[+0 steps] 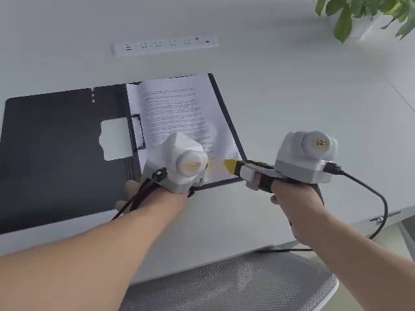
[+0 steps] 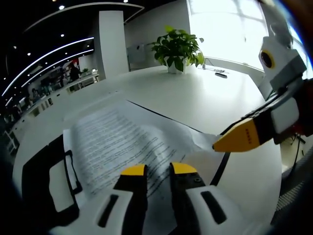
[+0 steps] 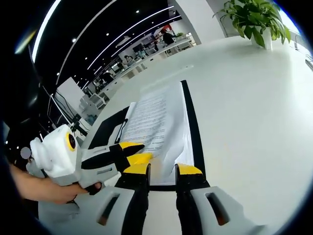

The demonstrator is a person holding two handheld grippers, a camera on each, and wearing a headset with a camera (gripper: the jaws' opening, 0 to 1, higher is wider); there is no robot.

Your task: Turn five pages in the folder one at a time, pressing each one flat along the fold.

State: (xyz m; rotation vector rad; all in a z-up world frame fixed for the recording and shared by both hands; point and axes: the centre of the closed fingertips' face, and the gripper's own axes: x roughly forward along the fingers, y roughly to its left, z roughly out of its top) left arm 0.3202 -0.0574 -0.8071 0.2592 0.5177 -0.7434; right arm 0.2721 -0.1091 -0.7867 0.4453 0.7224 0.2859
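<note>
The black folder [image 1: 58,162] lies open on the white table, its printed page [image 1: 175,107] on the right half. My left gripper [image 1: 194,170] hovers low over the page's lower part [image 2: 122,137]; its jaws [image 2: 159,170] stand a narrow gap apart with nothing between them. From the right, my right gripper [image 1: 230,166] points its yellow tip at the page's bottom right corner. That corner [image 2: 211,142] curls up a little against the right gripper's tip [image 2: 230,142]. In its own view the right gripper [image 3: 162,170] shows a small gap, with the page [image 3: 156,117] ahead and the left gripper [image 3: 137,152] beside it.
A white power strip [image 1: 165,44] lies beyond the folder. A potted plant [image 1: 350,16] stands at the far right corner. The right gripper's cable [image 1: 369,188] trails off the near table edge, and a grey mesh chair [image 1: 240,285] sits below it.
</note>
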